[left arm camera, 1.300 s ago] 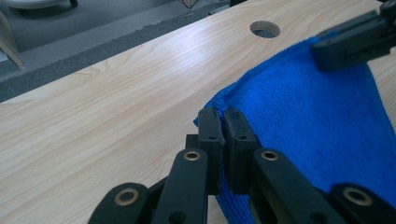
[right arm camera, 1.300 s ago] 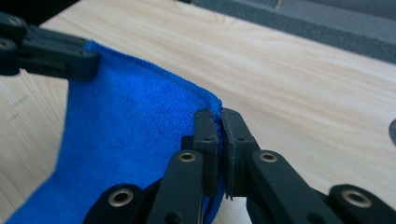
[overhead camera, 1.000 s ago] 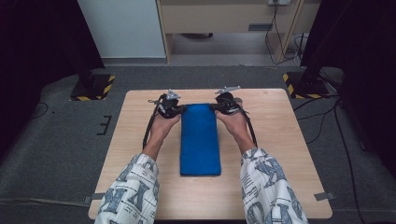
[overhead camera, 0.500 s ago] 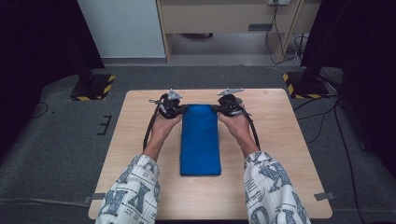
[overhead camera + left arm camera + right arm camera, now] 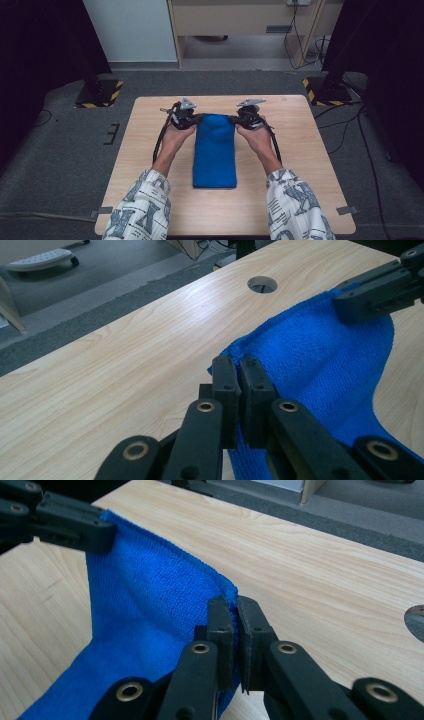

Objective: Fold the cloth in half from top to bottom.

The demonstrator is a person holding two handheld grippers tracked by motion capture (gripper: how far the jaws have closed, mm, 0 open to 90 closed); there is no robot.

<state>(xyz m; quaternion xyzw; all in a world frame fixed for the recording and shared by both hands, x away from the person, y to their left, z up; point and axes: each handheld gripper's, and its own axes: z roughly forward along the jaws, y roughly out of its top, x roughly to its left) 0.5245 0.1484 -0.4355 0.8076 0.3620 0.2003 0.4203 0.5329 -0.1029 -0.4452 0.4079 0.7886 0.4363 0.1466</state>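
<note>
My left gripper [image 5: 239, 385] has its jaws pressed together on one far corner of the blue towel [image 5: 215, 150], and my right gripper [image 5: 235, 625] pinches the other far corner the same way, each with a thin fold of terry cloth caught between the black pads. From either gripper view I can see the opposite gripper clamped on its corner across the raised far hem, which sags a little between the two. In the high view the towel lies as a long folded strip down the middle of the wooden table [image 5: 300, 150], its near end flat on the wood between my forearms. I judge it light, soft and limp: it will drape and droop wherever it is not held, it will not slip easily because the nap grips the pads, and nothing about it can break. The corners are the right places to hold, since lifting from them keeps the hem taut and the layers together. A round hole [image 5: 262, 284] is cut in the tabletop beyond the cloth. I can read no brand, label or writing on the towel or the table
</note>
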